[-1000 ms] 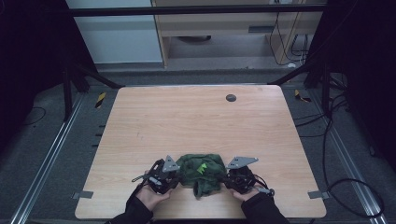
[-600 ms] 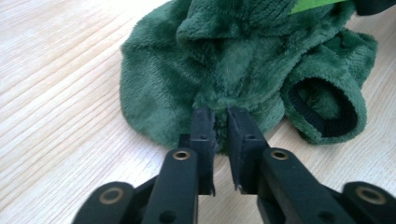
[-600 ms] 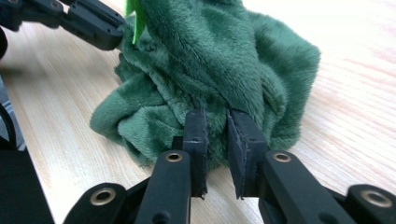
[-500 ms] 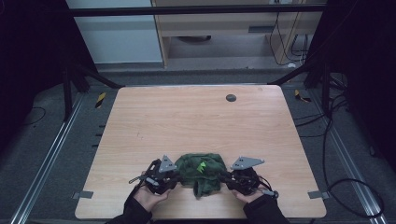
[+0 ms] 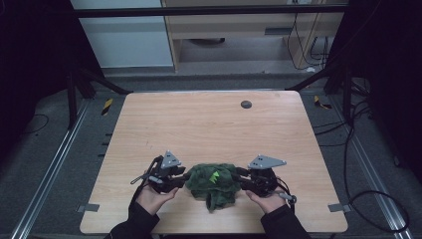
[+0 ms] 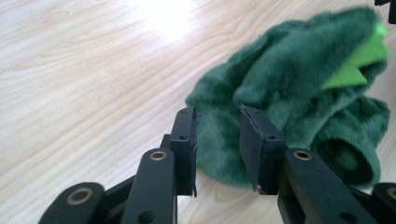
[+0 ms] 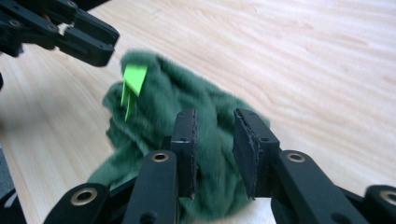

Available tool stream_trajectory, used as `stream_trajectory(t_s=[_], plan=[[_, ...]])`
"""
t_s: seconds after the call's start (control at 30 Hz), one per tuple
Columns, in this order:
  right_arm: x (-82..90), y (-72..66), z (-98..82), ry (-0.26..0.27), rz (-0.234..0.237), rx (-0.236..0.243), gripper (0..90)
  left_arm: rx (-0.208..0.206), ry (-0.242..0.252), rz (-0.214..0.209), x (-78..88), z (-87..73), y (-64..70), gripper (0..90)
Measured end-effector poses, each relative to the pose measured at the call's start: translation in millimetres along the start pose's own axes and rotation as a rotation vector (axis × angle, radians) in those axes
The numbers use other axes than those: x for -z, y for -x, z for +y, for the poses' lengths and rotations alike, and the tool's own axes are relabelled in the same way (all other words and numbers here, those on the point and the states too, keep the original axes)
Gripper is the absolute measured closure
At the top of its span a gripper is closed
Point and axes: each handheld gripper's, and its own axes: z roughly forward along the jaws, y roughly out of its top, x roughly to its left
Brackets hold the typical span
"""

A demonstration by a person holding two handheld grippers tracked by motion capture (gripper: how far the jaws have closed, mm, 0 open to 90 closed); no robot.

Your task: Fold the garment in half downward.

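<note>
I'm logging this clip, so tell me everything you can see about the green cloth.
The cloth is dark green and plush, like fleece, with a bright green tag. It lies crumpled in a heap near the table's front edge, one rolled end open like a cuff. The left gripper and right gripper flank it, jaws open around its edges.

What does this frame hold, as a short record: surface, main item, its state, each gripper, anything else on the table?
surface: light wooden table
main item: dark green fuzzy fabric garment with a bright green tag
item state: crumpled in a heap near the table's front edge
left gripper: at the heap's left side, jaws apart with the fabric's edge between them
right gripper: at the heap's right side, jaws apart over the fabric
other: small dark round disc at the table's far side
</note>
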Motion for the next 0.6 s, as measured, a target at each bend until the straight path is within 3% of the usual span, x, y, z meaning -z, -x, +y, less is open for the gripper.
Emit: stream_trajectory(t_s=[0.13, 0.23, 0.47, 0.6], plan=[[-3.6, 1.6, 8.9, 0.009, 0.004, -0.005, 68.3, -0.007, 0.01, -0.033, -2.1, 7.1, -0.8, 64.5], [-7.2, 2.1, 10.7, 0.008, 0.01, -0.008, 67.9, -0.01, 0.005, -0.034, -5.5, 8.2, 1.2, 63.5], [-24.5, 3.1, 8.8, -0.037, 0.017, -0.026, 67.2, -0.04, -0.014, -0.074, -23.3, 11.0, 10.5, 61.1], [-31.1, 2.4, 4.3, -0.07, 0.03, -0.033, 70.4, -0.052, -0.029, -0.075, -32.4, 13.5, 11.8, 61.7]])
